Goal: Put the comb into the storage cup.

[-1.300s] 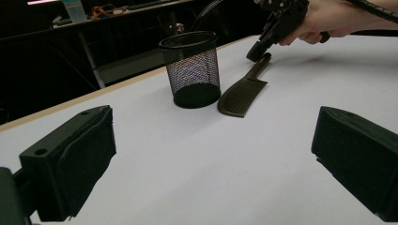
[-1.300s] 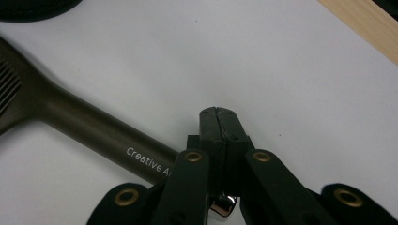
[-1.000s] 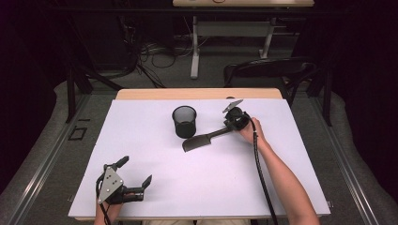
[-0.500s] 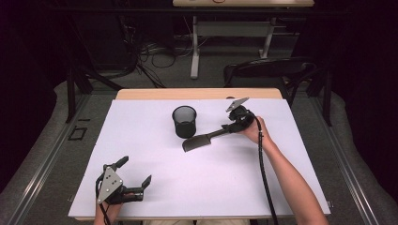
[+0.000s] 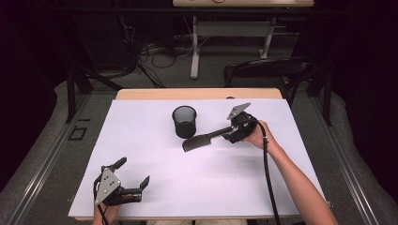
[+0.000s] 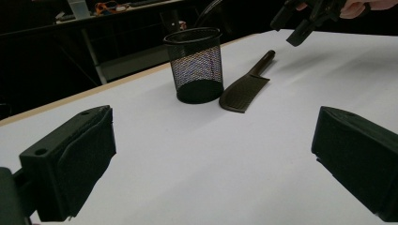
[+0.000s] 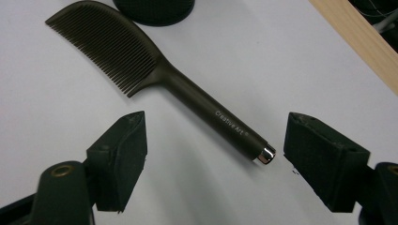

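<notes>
Dark brown plastic comb w/ long round handle [image 7: 206,110] flat on white surface [image 5: 225,187]: light, stiff, prob slick; grip mid-handle. Right hand-held gripper [image 7: 213,159] wide, straddling handle end; left hand-held gripper [image 6: 211,154] wide, nothing held

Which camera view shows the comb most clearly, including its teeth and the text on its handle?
The right gripper view: the comb lies close below the open jaws, teeth and handle lettering sharp. The left gripper view shows it farther off beside the mesh cup, teeth unclear. The high view gives only a small dark shape.
</notes>
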{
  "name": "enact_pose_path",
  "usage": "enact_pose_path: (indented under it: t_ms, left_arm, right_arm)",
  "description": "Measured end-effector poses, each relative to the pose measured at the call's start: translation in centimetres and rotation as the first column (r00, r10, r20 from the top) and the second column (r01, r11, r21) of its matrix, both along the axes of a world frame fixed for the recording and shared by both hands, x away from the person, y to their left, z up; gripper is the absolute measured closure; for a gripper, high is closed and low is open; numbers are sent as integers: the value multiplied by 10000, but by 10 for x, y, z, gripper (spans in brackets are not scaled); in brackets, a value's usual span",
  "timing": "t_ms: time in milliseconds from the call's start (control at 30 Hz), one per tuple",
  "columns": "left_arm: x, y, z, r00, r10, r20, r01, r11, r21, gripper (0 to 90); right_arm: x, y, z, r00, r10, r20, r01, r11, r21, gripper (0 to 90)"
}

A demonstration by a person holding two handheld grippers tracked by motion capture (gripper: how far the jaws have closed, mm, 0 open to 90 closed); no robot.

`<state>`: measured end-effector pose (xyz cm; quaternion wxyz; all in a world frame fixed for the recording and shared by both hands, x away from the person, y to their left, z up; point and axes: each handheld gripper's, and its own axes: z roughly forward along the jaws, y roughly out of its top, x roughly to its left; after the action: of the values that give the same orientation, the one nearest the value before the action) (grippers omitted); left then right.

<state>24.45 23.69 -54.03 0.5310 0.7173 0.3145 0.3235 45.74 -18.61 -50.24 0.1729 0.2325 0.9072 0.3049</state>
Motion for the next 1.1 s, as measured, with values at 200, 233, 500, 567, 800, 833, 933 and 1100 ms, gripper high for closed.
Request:
enact_pose_path:
  t_ms: [200, 233, 500, 567, 800, 833, 933, 1100]
  left_arm:
    - [1, -1, -1, 10000, -32, -52, 32, 10000, -18, 1]
    - [1, 0, -1, 10000, -48, -53, 48, 10000, -11, 1]
    - [2, 1, -1, 9999, -46, -92, 45, 10000, -31, 1]
    - [3, 1, -1, 9999, -65, -82, 64, 10000, -36, 1]
    - [6, -2, -1, 9997, -205, -110, 205, 9998, 42, 1]
    - [6, -2, -1, 9997, -216, -112, 216, 9998, 37, 1]
    - [6, -3, -1, 9997, -213, -119, 214, 9998, 48, 1]
    - [6, -5, -1, 9997, -238, -79, 238, 9997, 57, 1]
  right_arm:
    - [-7, 2, 2, 9993, 375, 22, -374, 9988, -304, 158]
    - [-8, 2, 2, 9993, 371, -3, -371, 9988, -317, 154]
    - [-10, 6, 2, 9952, 981, 27, -977, 9926, -720, 79]
    - [-10, 7, 2, 9928, 1194, 77, -1185, 9898, -785, 65]
    - [-11, 13, 4, 9862, 1652, 138, -1626, 9800, -1149, 47]
    - [-11, 13, 5, 9865, 1633, 118, -1607, 9797, -1195, 43]
    - [-10, 16, 5, 9820, 1883, 165, -1847, 9743, -1289, 35]
    - [-11, 20, 8, 9754, 2198, 151, -2145, 9629, -1635, 23]
